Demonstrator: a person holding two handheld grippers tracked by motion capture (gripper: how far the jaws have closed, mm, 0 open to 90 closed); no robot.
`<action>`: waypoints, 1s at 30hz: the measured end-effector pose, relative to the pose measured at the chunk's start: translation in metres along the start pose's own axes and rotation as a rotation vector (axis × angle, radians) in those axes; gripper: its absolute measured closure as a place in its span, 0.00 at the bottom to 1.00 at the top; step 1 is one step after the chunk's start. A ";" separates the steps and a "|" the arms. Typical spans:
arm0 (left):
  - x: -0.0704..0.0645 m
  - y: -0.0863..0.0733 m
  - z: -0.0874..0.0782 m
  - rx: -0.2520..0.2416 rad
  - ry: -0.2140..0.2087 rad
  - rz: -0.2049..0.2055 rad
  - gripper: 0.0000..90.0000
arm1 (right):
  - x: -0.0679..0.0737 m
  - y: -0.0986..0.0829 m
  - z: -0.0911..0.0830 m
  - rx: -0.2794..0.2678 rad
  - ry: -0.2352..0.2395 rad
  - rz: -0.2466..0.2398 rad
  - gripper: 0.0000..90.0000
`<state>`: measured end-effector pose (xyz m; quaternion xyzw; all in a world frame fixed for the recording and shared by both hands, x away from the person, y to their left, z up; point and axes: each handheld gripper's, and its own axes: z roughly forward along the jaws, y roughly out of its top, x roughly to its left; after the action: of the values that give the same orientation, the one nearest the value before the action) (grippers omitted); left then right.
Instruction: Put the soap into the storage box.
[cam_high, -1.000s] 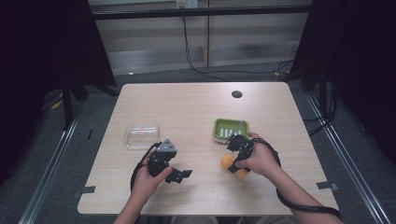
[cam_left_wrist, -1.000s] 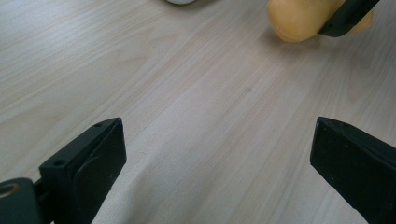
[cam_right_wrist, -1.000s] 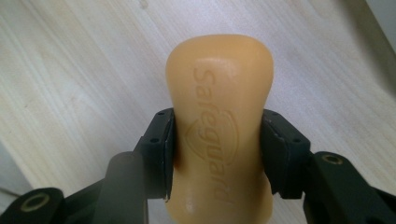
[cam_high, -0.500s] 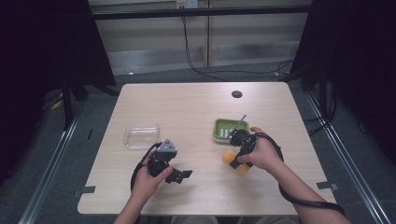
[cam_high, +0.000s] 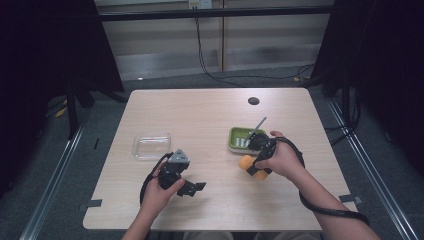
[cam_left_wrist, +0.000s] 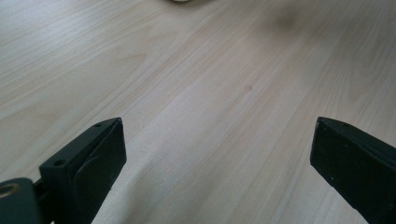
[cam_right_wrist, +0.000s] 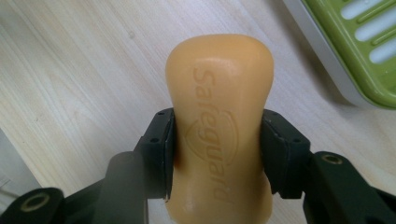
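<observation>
Gripping the orange soap bar (cam_right_wrist: 219, 126) tightly between its jaws just beside the green soap dish (cam_high: 245, 139), the right tool (cam_high: 256, 159) seems mid-carry, needing a lift over the rim, while the left tool (cam_left_wrist: 219, 158) rests wide open, empty, above the table (cam_high: 210, 115).

Left gripper (cam_high: 192, 187) at lower left of frame, jaws spread wide; right gripper (cam_high: 252, 167) right of centre, clamped.
</observation>
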<state>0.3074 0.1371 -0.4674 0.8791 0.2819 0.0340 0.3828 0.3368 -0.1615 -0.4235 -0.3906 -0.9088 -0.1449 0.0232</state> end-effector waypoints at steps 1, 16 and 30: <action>0.000 0.000 0.000 0.000 0.000 0.000 0.04 | -0.001 0.000 0.000 -0.003 -0.004 -0.005 0.56; 0.000 0.000 0.000 -0.009 0.000 0.000 0.04 | -0.006 0.007 -0.007 -0.002 0.004 -0.001 0.56; 0.000 0.000 0.001 -0.008 -0.002 0.000 0.04 | -0.013 0.010 -0.011 -0.024 0.006 0.016 0.56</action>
<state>0.3072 0.1364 -0.4680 0.8777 0.2811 0.0341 0.3866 0.3520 -0.1668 -0.4125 -0.3978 -0.9037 -0.1568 0.0225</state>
